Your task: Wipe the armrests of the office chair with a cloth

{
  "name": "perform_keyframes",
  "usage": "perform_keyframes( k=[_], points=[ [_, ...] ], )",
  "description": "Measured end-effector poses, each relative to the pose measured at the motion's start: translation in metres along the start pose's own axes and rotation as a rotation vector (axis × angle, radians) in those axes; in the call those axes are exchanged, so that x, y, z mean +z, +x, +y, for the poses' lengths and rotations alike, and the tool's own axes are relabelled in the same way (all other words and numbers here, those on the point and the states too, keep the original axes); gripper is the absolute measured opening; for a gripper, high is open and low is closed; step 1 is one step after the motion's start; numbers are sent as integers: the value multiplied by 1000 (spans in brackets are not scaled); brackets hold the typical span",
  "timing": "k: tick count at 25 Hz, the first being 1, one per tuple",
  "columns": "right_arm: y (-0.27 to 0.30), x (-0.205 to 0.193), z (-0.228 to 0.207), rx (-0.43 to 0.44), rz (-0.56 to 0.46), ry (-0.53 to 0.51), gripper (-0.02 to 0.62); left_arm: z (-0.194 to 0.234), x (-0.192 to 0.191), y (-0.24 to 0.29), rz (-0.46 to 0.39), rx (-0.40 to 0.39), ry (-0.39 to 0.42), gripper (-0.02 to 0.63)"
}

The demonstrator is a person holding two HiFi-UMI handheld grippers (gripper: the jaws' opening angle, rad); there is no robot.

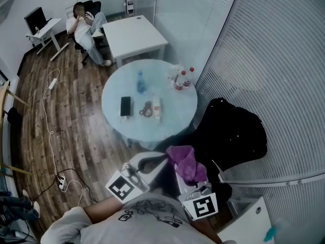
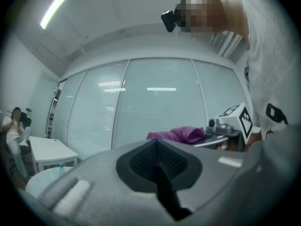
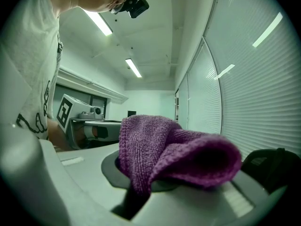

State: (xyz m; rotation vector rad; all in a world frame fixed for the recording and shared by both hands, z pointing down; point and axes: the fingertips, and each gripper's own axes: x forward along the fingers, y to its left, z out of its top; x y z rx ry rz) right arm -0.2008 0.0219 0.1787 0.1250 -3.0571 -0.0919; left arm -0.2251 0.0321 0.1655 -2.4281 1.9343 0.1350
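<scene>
My right gripper point(image 1: 185, 171) is shut on a purple cloth point(image 1: 186, 160), which bunches up over its jaws. Seen from the right gripper view, the cloth point(image 3: 175, 153) covers the jaw tips of the right gripper point(image 3: 141, 192). Beside it, my left gripper point(image 1: 160, 159) is shut and holds nothing; its jaws point(image 2: 161, 173) meet in a dark slit. Both grippers are held close to my chest, raised and pointing away. A black office chair point(image 1: 234, 131) stands just ahead to the right of the cloth, apart from both grippers. I cannot make out its armrests.
A round pale-blue table point(image 1: 114, 123) ahead carries a phone point(image 1: 125, 106), bottles point(image 1: 183, 79) and small items. A white square table point(image 1: 134, 34) and a seated person point(image 1: 86, 32) are farther off. Blinds-covered glass walls close the right side. A cable and power strip point(image 1: 61, 183) lie on the floor at left.
</scene>
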Motion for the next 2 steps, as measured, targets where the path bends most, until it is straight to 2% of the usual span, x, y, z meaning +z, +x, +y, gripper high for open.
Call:
perform_keyframes(
  k=[2],
  points=[
    [0,-2,-1,1,1,-1,29,0,-2,1,-1,3,-2,2]
  ],
)
